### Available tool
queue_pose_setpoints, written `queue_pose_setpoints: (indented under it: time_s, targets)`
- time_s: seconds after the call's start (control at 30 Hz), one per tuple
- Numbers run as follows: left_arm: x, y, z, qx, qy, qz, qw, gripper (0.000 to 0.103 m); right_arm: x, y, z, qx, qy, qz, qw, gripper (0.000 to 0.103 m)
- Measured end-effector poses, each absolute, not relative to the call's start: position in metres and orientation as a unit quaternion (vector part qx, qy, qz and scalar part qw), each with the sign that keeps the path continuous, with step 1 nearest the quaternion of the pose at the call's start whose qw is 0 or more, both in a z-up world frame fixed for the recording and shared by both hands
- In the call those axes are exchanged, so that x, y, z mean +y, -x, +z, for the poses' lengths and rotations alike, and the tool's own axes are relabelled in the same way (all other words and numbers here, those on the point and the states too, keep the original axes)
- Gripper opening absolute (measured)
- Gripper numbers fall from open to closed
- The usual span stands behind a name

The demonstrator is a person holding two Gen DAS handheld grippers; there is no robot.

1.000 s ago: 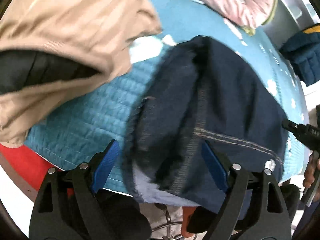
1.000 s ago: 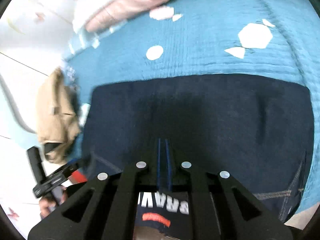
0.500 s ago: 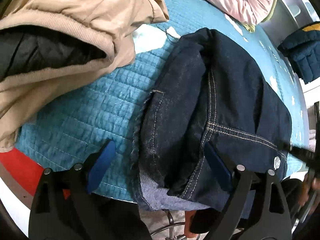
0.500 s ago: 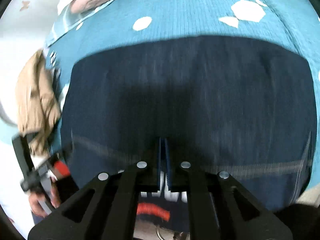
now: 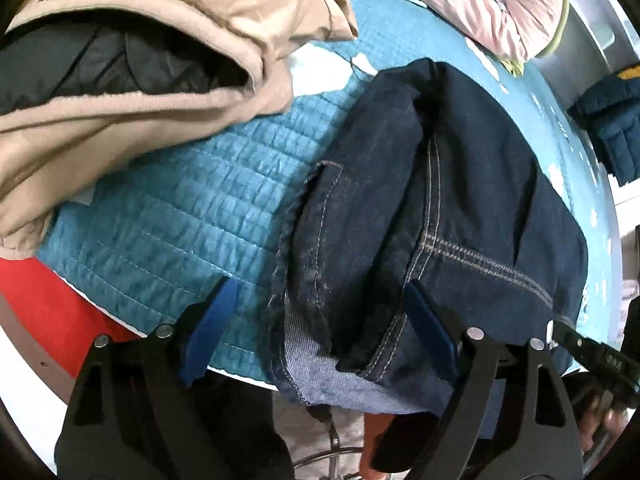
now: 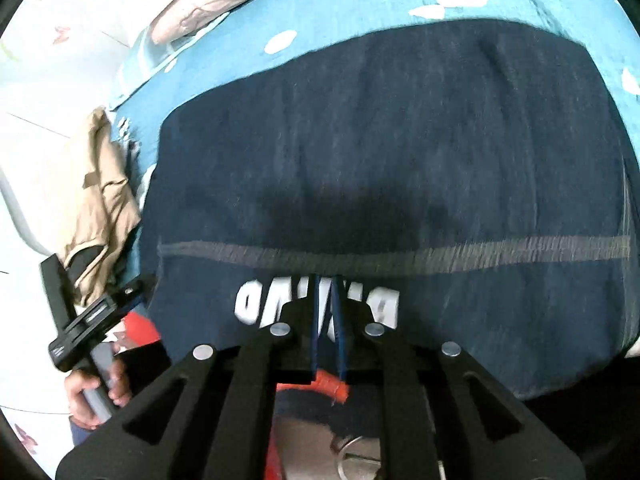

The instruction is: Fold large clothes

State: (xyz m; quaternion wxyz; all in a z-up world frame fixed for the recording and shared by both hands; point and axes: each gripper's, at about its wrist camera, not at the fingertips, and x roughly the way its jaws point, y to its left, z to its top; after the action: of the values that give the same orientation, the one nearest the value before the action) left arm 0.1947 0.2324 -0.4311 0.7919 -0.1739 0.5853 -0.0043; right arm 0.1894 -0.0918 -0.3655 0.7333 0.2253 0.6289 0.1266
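A dark blue denim garment [image 5: 460, 208] lies folded on a teal quilted bed cover [image 5: 192, 216], its near edge hanging over the bed's edge. My left gripper [image 5: 320, 332] is open, its blue pads either side of the garment's folded left end, nothing between them gripped. In the right wrist view the denim garment [image 6: 400, 152] fills the middle, with white lettering [image 6: 256, 304] near its front edge. My right gripper [image 6: 329, 320] is shut, its pads pressed together at that front edge; whether fabric is pinched is hidden.
A beige jacket with black lining [image 5: 140, 60] is heaped at the left, also seen in the right wrist view [image 6: 96, 208]. A pink padded item [image 5: 492, 4] lies at the back. A navy garment [image 5: 608, 120] is at the far right. Red cloth [image 5: 52, 312] hangs below the bed edge.
The right gripper has drawn back toward the garment's front edge, uncovering the white lettering. The left gripper has stayed open around the folded end, shifting only slightly.
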Motion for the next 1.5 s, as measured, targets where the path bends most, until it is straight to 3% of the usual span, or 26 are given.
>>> queue_pose_setpoints:
  time_s: [0.2,0.33,0.43,0.5,0.53,0.63,0.7,0.73,1.23,1.33,1.5]
  targets:
    - [0.223,-0.204,-0.434,0.594,0.158,-0.009,0.789,0.084,-0.099,-0.187,-0.385,0.622,-0.249,0.126,0.732,0.005]
    - [0.222,-0.205,-0.433,0.585,0.163,-0.007,0.794,0.076,-0.102,-0.184,-0.378,0.617,-0.259,0.128,0.732,0.006]
    - [0.224,-0.199,-0.430,0.585,0.160,-0.005,0.795,0.065,-0.100,-0.183,-0.369,0.614,-0.263,0.130,0.733,0.013]
    - [0.232,-0.196,-0.429,0.587,0.178,-0.002,0.790,0.056,-0.100,-0.182,-0.362,0.609,-0.271,0.137,0.733,0.034]
    - [0.235,-0.195,-0.429,0.588,0.179,0.008,0.789,0.040,-0.099,-0.180,-0.358,0.606,-0.272,0.139,0.734,0.037]
    - [0.241,-0.190,-0.426,0.583,0.174,0.015,0.794,0.024,-0.090,-0.179,-0.343,0.589,-0.272,0.155,0.745,0.041]
    - [0.241,-0.186,-0.423,0.575,0.172,0.013,0.800,0.020,-0.085,-0.178,-0.338,0.581,-0.276,0.164,0.748,0.047]
    - [0.242,-0.185,-0.423,0.571,0.176,0.008,0.802,0.010,-0.081,-0.178,-0.337,0.581,-0.273,0.165,0.748,0.047]
    - [0.241,-0.174,-0.430,0.556,0.183,0.005,0.811,0.017,-0.064,-0.173,-0.342,0.590,-0.274,0.181,0.737,0.050]
    - [0.236,-0.170,-0.425,0.543,0.176,-0.017,0.821,0.009,-0.064,-0.174,-0.342,0.590,-0.285,0.183,0.733,0.050]
    - [0.210,-0.158,-0.394,0.503,0.162,-0.063,0.846,0.007,-0.057,-0.178,-0.335,0.582,-0.308,0.202,0.725,0.052]
